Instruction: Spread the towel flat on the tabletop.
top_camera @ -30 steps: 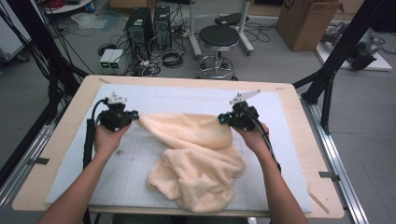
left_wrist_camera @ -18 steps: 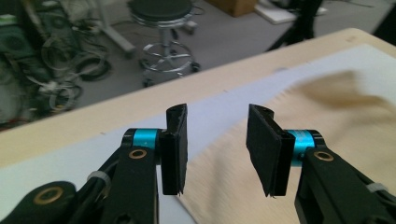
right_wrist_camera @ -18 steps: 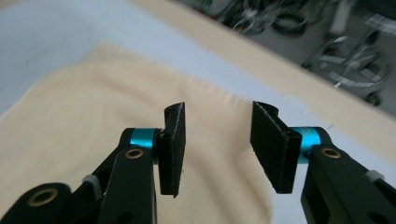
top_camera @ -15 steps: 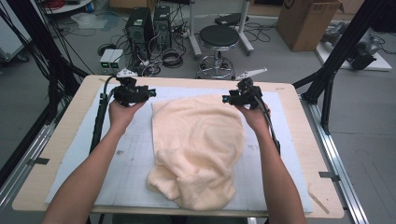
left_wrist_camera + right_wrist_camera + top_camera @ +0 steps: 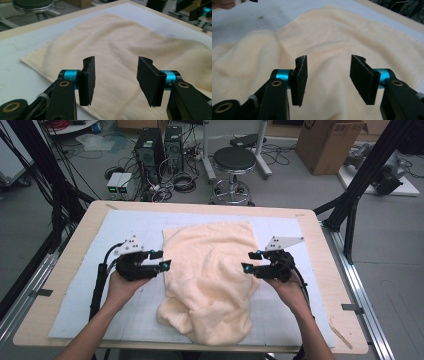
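While both grippers sit empty at the towel's sides, risks below.

Towel position: cream towel (image 5: 210, 275) lies on the white mat (image 5: 80, 285) mid-table; far half spread flat, near half bunched in a rumpled heap close to the table's near edge.

Left gripper (image 5: 161, 261): jaws apart, holding nothing, just beside the towel's left edge; in the left gripper view (image 5: 115, 80) the cloth lies beneath and beyond the jaws.

Right gripper (image 5: 249, 262): jaws apart, empty, at the towel's right edge; the right gripper view (image 5: 327, 78) looks across wrinkled cloth.

Risk, grab depth: jaws closing on a fold rather than the single edge would likely pick up two layers, so the heap stays bunched.

Risk, uneven pull: if one side grips nearer the heap than the other, the towel probably skews on the mat.

Risk, overhang: near heap is close to the table edge (image 5: 150, 347); dragging toward the person could tip it off.

Risk, mat: a low pinch may catch the mat with the cloth.
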Tool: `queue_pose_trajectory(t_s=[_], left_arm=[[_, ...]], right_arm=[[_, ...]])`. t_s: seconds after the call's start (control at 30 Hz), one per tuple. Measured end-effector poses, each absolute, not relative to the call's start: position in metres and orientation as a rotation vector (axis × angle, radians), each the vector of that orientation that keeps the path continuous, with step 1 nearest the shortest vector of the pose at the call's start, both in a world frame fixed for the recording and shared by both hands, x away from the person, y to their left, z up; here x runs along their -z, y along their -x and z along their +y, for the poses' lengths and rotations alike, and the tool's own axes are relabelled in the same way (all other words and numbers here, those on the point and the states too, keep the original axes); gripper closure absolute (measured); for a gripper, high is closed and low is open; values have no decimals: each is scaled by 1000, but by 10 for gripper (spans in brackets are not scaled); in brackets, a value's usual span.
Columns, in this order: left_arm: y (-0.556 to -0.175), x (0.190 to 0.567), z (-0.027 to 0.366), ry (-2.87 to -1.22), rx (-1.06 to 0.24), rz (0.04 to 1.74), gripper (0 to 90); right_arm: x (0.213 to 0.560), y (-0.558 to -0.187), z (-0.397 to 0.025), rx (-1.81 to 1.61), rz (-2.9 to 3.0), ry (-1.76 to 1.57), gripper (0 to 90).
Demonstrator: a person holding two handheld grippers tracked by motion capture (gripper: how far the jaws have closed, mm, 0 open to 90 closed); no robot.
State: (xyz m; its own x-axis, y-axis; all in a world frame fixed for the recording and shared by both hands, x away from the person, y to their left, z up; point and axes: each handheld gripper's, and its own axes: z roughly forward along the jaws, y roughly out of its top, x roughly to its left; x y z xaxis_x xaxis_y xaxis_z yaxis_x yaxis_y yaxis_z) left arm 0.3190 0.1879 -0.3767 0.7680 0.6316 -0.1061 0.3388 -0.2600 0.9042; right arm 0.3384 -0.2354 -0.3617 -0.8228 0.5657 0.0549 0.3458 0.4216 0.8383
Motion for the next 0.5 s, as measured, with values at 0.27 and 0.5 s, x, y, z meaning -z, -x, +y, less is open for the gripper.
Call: queue_pose_trajectory(t_s=[0.27,0.5], left_arm=[[-291,401,178,-1923,-257,678,415],[-296,425,151,-2079,-233,692,388]], right_arm=[[392,-292,-235,-1405,2506,-721,433],[425,-278,-230,-1354,2606,-737,388]])
